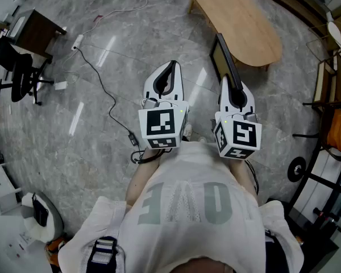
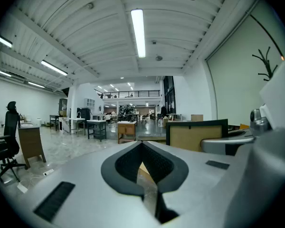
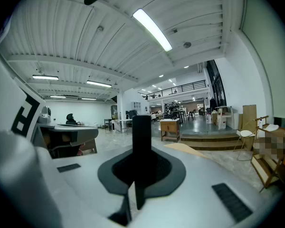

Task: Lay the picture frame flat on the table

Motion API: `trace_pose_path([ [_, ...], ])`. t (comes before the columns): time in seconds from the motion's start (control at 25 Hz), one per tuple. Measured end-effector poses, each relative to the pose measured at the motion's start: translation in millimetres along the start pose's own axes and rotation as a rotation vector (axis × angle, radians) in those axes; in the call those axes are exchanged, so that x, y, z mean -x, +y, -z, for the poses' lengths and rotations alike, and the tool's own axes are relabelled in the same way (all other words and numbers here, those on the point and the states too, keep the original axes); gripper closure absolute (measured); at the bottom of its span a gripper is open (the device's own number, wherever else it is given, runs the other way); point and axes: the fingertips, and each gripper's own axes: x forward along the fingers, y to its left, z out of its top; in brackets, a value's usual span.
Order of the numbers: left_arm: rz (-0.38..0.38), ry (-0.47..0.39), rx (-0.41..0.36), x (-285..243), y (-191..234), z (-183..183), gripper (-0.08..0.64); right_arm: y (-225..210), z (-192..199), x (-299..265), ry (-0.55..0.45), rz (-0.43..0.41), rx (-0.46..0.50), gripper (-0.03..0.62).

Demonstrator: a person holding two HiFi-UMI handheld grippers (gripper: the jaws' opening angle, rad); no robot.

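The picture frame (image 1: 225, 60) is a thin black frame, seen edge-on in the head view and held upright in the air over the marble floor. My right gripper (image 1: 227, 81) is shut on its lower edge. In the right gripper view the frame's black edge (image 3: 141, 137) rises straight up between the pads. The left gripper view shows the frame's tan back (image 2: 195, 136) to the right. My left gripper (image 1: 171, 67) hovers beside it on the left, shut with nothing in it, its jaws (image 2: 142, 145) meeting at the tip. The light wooden oval table (image 1: 241, 21) lies ahead, beyond the frame.
A black office chair (image 1: 20, 73) and a dark desk (image 1: 35, 30) stand at the far left. A cable (image 1: 102, 87) and a power strip (image 1: 78, 41) trail across the floor. Wooden chairs (image 1: 332, 78) and a black stand (image 1: 318, 169) crowd the right edge.
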Motion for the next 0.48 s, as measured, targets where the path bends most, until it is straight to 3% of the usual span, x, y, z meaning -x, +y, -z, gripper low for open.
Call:
trace_pose_path([
  [0.48,0.043,-0.025,0.026,-30.4,19.5,-11.9,0.551,-6.9,-4.2,-23.8,0.001,0.055,0.011,0.575],
])
